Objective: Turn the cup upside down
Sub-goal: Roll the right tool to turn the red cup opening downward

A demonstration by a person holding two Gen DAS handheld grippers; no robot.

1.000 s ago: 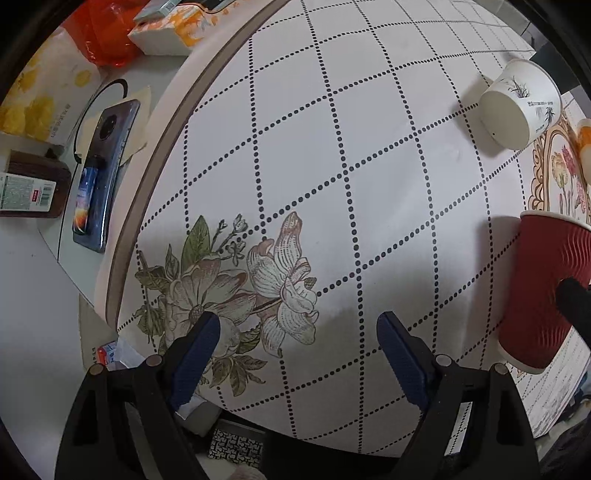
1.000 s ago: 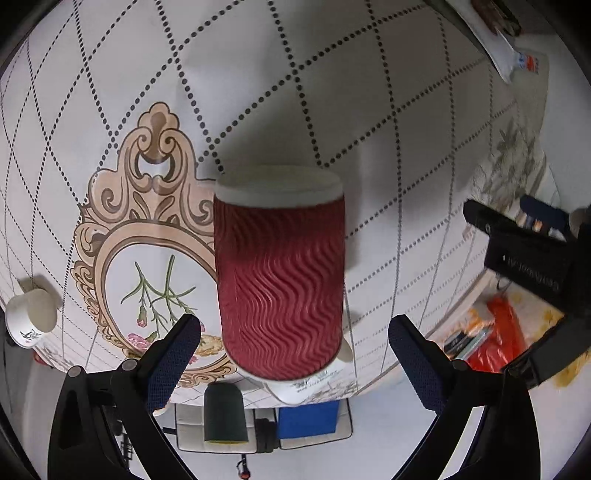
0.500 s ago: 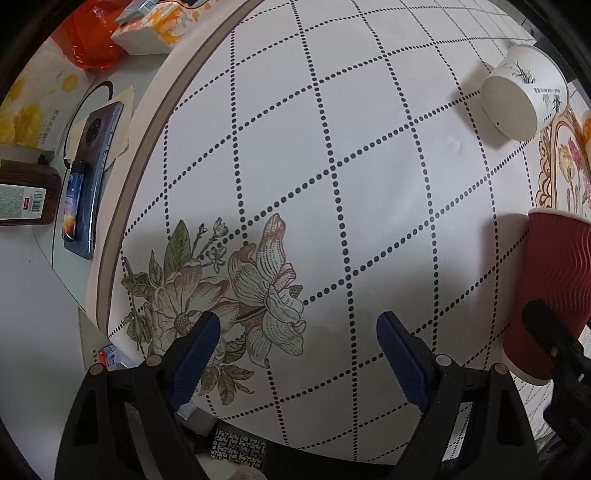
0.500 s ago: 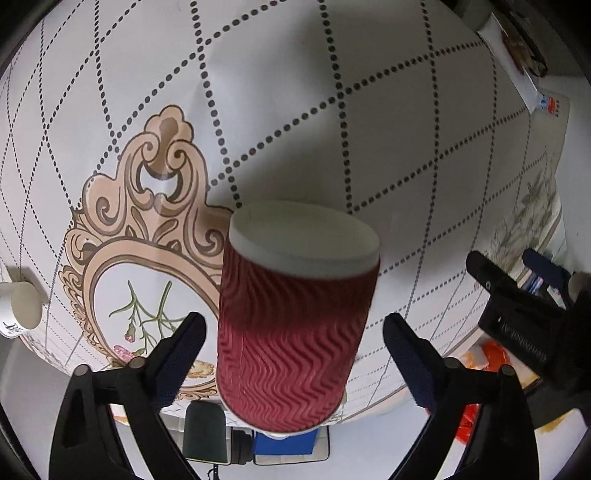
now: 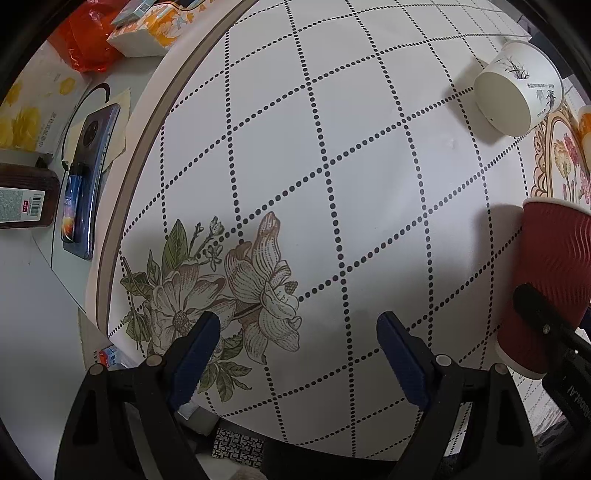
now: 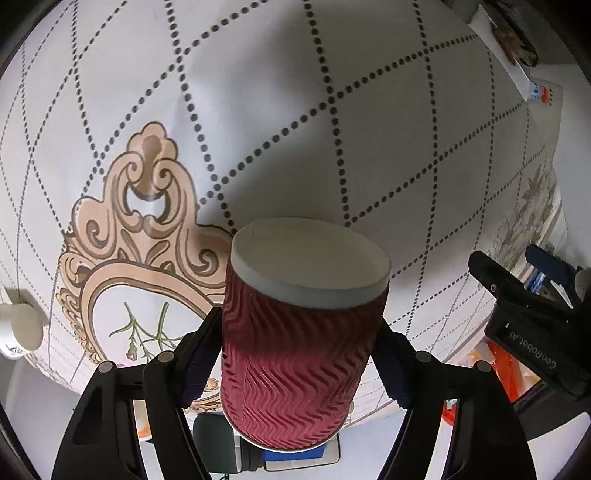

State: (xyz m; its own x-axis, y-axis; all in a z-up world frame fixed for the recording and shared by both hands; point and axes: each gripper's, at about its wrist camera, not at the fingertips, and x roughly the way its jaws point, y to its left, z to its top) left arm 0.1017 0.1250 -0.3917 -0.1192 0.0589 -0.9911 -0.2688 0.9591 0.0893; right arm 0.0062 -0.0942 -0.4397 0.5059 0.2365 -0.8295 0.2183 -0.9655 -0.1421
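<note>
A dark red ribbed paper cup [image 6: 299, 354] fills the middle of the right wrist view, held off the tablecloth with its closed white base [image 6: 310, 258] pointing away from me. My right gripper [image 6: 295, 350] is shut on its sides, one pad on each flank. The cup also shows at the right edge of the left wrist view [image 5: 554, 273], with a right gripper finger across it. My left gripper [image 5: 299, 354] is open and empty above the flower print near the table's front edge.
A white paper cup [image 5: 517, 99] lies on its side at the far right of the cloth. A phone [image 5: 86, 177], a brown bottle [image 5: 22, 199], a tissue pack [image 5: 147, 33] and an orange bag [image 5: 85, 40] lie beyond the cloth's left edge.
My right gripper has moved in around the red cup and shut on it. The left gripper has hardly moved and stays open.
</note>
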